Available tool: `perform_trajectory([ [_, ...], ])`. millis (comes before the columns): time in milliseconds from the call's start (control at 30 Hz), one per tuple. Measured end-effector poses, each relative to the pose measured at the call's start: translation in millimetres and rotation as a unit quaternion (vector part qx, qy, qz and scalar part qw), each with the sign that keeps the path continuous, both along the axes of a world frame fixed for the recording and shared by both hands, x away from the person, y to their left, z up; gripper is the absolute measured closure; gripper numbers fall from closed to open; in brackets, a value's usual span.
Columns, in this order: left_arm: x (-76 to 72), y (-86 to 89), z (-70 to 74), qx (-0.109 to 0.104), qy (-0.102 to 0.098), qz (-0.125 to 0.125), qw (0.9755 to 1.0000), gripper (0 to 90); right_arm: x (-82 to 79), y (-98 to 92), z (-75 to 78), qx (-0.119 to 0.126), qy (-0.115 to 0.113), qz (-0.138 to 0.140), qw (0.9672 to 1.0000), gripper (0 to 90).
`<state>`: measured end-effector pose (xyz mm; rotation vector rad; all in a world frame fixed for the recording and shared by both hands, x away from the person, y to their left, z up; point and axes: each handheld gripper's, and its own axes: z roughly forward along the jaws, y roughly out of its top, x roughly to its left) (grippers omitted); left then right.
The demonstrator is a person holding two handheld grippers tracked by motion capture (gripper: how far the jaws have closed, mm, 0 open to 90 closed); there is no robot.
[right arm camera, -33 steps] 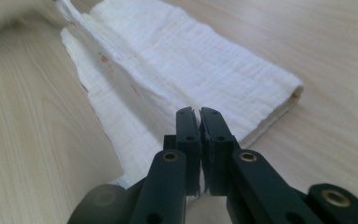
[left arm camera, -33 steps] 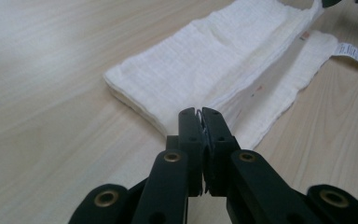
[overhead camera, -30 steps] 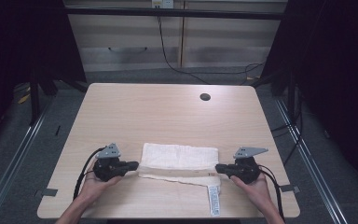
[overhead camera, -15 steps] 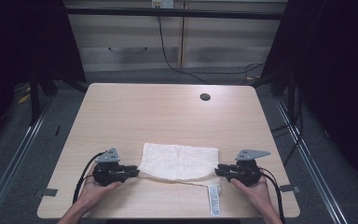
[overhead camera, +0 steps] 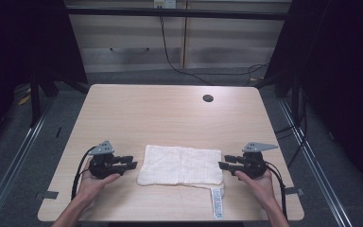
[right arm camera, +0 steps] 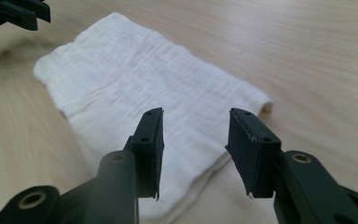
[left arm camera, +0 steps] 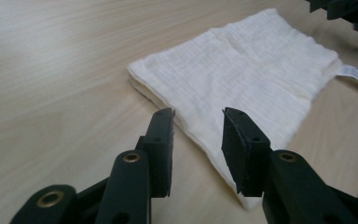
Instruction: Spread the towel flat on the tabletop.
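A folded white cloth [overhead camera: 180, 165] lies flat near the front edge of the wooden table [overhead camera: 160, 113]; a long white label [overhead camera: 216, 203] trails from its front right corner. My left gripper [overhead camera: 131, 162] rests just off the cloth's left edge. Its jaws have just been opening and stand apart over the cloth's near corner [left arm camera: 223, 154], gripping nothing. My right gripper [overhead camera: 223, 161] sits at the cloth's right edge, and its jaws too have just been opening. They hang open above the cloth [right arm camera: 135, 88] without pressing it. The other gripper [right arm camera: 16, 14] shows far off.
A round black grommet hole [overhead camera: 208, 98] sits toward the table's far right. Dark cables hang behind the table against a pale cabinet front [overhead camera: 179, 42]. Metal rails run along the floor on both sides.
The cloth was held stretched between both shut grippers; both jaws opened and let it go. It now lies folded flat on the table. The hands stayed roughly in place.
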<state>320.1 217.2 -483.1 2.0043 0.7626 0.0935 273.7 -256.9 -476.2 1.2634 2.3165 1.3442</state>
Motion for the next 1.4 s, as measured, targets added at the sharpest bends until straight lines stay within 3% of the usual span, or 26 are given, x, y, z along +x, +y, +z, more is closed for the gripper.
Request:
perform_trajectory([
  [100,13.2,-14.4,-1.2,0.006,0.006,0.001,1.0000,69.1,18.2,2.4,1.1,-0.011,0.002,-0.006,0.9999,59.7],
  [167,21.8,-27.2,-2.6,0.014,0.016,-0.013,0.9997,69.0,28.7,2.1,1.9,-0.015,-0.001,-0.006,0.9999,64.4],
  [300,25.7,-47.8,-7.5,0.023,0.019,-0.031,0.9991,70.4,51.0,2.3,2.0,-0.017,0.003,-0.008,0.9998,69.0],
  [367,23.7,-55.7,-13.1,0.047,0.017,-0.042,0.9979,71.0,59.8,4.6,-0.7,-0.031,0.009,-0.011,0.9994,70.7],
  [433,22.2,-56.9,-17.4,0.052,0.019,-0.045,0.9974,71.6,67.0,6.7,-5.2,-0.033,0.014,-0.010,0.9993,71.3],
  [600,22.3,-54.9,-22.1,0.059,0.019,-0.043,0.9971,72.6,70.6,8.8,-15.5,-0.023,0.020,-0.007,0.9995,70.0],
  [733,20.9,-54.4,-23.2,0.060,0.015,-0.040,0.9973,73.0,69.7,10.8,-19.4,-0.035,0.026,-0.002,0.9991,69.6],
  [833,18.9,-55.9,-23.2,0.068,0.005,-0.040,0.9969,72.9,69.2,10.4,-23.3,-0.044,0.029,-0.014,0.9985,67.4],
  [933,18.5,-55.4,-23.9,0.064,0.002,-0.040,0.9971,73.0,68.8,10.2,-26.1,-0.042,0.032,-0.013,0.9985,66.3],
  [1100,18.4,-54.2,-24.8,0.061,0.003,-0.039,0.9974,72.9,66.0,16.0,-28.7,-0.055,0.041,0.008,0.9976,65.7],
  [1300,16.7,-53.0,-24.1,0.066,0.001,-0.040,0.9971,72.8,65.1,17.5,-29.0,-0.052,0.044,0.017,0.9976,85.6],
  [1400,12.5,-49.8,-23.5,0.066,0.004,-0.041,0.9970,72.6,64.8,18.2,-27.0,-0.046,0.043,0.013,0.9979,87.2],
])
